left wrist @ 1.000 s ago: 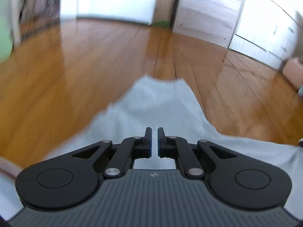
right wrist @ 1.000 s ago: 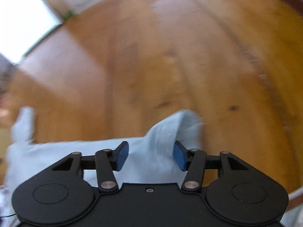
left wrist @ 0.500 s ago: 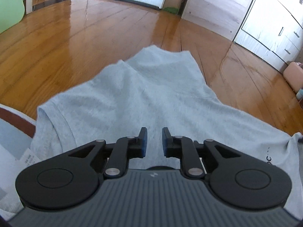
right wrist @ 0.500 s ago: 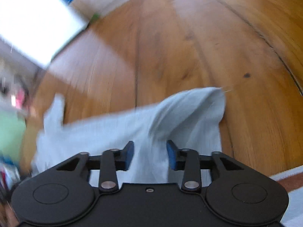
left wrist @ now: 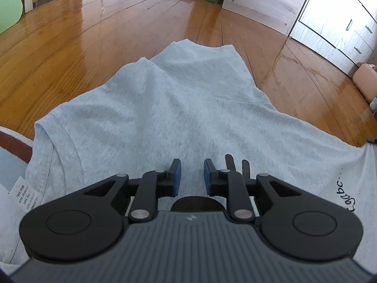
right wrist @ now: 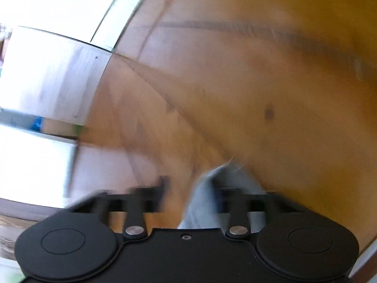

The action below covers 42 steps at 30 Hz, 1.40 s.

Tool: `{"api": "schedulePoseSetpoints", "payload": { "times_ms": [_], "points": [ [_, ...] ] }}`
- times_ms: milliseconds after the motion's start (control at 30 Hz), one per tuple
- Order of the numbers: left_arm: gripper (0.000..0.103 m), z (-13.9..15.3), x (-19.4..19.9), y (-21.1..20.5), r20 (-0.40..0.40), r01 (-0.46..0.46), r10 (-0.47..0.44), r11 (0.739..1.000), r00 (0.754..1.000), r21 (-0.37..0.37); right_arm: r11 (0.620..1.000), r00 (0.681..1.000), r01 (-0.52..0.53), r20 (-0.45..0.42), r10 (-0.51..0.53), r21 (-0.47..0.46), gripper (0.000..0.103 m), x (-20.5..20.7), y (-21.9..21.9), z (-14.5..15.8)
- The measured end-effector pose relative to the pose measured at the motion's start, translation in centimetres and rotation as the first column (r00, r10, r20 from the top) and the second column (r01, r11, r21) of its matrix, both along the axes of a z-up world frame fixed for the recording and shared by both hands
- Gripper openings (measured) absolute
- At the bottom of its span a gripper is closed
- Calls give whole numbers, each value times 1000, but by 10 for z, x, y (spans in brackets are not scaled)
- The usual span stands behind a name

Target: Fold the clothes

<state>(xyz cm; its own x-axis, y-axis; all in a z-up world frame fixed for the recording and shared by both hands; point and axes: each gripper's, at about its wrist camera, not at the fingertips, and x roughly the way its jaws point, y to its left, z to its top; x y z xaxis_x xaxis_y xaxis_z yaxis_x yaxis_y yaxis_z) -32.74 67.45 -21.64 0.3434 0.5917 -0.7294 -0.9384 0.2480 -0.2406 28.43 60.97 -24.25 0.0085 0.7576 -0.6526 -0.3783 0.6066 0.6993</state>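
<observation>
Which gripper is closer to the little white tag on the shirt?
Left. The left gripper hovers just right of the tag; the right gripper view shows no tag.

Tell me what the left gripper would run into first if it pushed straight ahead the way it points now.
The left gripper, fingers apart and empty, points low over the grey T-shirt. Going straight on, it would likely meet that cloth first, with the wooden floor beyond; depth is hard to judge.

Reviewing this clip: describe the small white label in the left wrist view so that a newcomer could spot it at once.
Start from the grey T-shirt spread on the wooden floor. Follow it to its left edge, below the hemmed sleeve. The care label lies there: a small white tag with rows of tiny dark print, unlike the plain grey fabric around it.
</observation>
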Motion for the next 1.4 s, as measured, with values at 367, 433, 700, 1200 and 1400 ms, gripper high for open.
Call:
{"api": "schedulePoseSetpoints", "payload": {
  "times_ms": [367,433,700,1200,1400],
  "points": [
    [20,-3,-10,9,-27,0,0,1000,1000,11,955,945,-175,230,231,-239,7,8,18,0],
    [25,-1,-11,13,-36,13,-12,1000,999,23,966,946,-139,259,195,-219,13,10,16,4],
    [66,21,-19,103,-33,136,-135,990,990,39,978,945,-148,271,184,-147,21,20,5,11],
    [26,3,45,179,-259,413,-400,911,879,-5,947,897,-303,302,322,-110,23,-42,-33,41],
    [5,20,47,173,-390,361,-305,929,869,79,947,829,-187,476,295,-260,3,-59,-31,50]
  ]
}}
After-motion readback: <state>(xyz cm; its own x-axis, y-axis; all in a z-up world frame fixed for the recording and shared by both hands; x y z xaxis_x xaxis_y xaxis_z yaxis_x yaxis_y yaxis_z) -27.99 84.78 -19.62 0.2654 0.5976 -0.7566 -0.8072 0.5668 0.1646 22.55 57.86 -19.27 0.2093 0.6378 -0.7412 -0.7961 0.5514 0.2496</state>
